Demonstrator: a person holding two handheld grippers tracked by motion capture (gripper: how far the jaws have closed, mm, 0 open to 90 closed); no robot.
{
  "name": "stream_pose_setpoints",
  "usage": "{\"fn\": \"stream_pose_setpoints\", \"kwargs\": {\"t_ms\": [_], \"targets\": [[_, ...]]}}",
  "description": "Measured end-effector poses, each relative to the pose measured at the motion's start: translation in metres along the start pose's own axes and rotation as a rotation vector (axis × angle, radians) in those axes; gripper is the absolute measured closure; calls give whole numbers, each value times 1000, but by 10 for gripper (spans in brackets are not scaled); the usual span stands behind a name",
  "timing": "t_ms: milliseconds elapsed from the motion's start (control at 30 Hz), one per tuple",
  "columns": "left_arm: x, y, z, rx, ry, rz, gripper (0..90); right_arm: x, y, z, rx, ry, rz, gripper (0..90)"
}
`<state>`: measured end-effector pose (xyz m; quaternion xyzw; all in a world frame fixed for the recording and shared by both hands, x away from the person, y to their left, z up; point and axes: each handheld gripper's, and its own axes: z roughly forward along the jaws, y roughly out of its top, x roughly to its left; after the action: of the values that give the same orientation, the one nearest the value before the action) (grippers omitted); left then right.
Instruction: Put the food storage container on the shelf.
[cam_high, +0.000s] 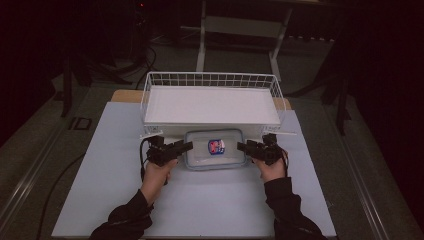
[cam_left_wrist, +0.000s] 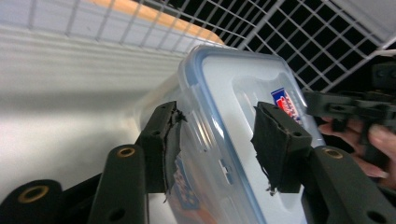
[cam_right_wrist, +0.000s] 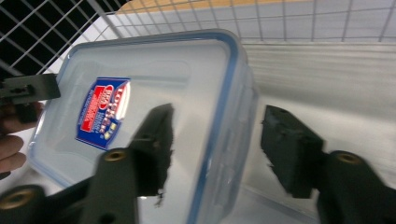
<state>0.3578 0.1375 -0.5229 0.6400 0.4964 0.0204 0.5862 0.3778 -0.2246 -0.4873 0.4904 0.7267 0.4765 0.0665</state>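
A clear plastic food box with a blue-rimmed lid (cam_high: 215, 150) and a red and blue label lies flat on the white table, just in front of the wire basket. My left gripper (cam_high: 187, 146) is at its left end and my right gripper (cam_high: 241, 146) at its right end. In the left gripper view the jaws (cam_left_wrist: 215, 135) straddle the box's rim (cam_left_wrist: 205, 93), one pad beside the wall, the other over the lid, with gaps showing. In the right gripper view the jaws (cam_right_wrist: 217, 144) straddle the opposite rim (cam_right_wrist: 229, 107) the same way, not pressing.
A white wire basket (cam_high: 210, 75) with a white liner stands directly behind the box, close to both grippers. The white table top (cam_high: 200, 200) stretches toward the person. A metal stand and cables sit on the dark floor beyond.
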Motion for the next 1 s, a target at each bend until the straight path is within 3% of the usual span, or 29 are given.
{"fn": "stream_pose_setpoints", "kwargs": {"t_ms": [67,200,300,333,433,500,600,700,867,900,1000], "targets": [[-2,1,1,-11,34,26,479,-2,-2,1,-10,1,23,409],[-8,1,5,-36,103,91,462,0,-2,3,-40,-39,17,402],[-9,1,6,-41,118,93,429,0,-2,4,-40,-41,34,397],[-8,3,8,-50,140,92,415,-1,-2,4,-45,-47,43,371],[-9,3,7,-55,158,90,389,-1,-5,1,-66,-54,31,359],[-9,3,7,-55,158,90,380,0,-6,-1,-64,-46,34,350],[-15,0,-2,-73,152,139,299,5,-9,-13,-83,-39,18,340],[-16,-1,-5,-83,139,128,256,10,-12,-21,-102,-30,23,340],[-25,3,-21,-58,100,141,169,36,-19,-36,-120,13,-32,361],[-25,3,-21,-58,100,141,164,36,-19,-36,-120,13,-32,361],[-29,3,-28,-22,57,156,137,50,-26,-39,-116,46,-60,392]]}}
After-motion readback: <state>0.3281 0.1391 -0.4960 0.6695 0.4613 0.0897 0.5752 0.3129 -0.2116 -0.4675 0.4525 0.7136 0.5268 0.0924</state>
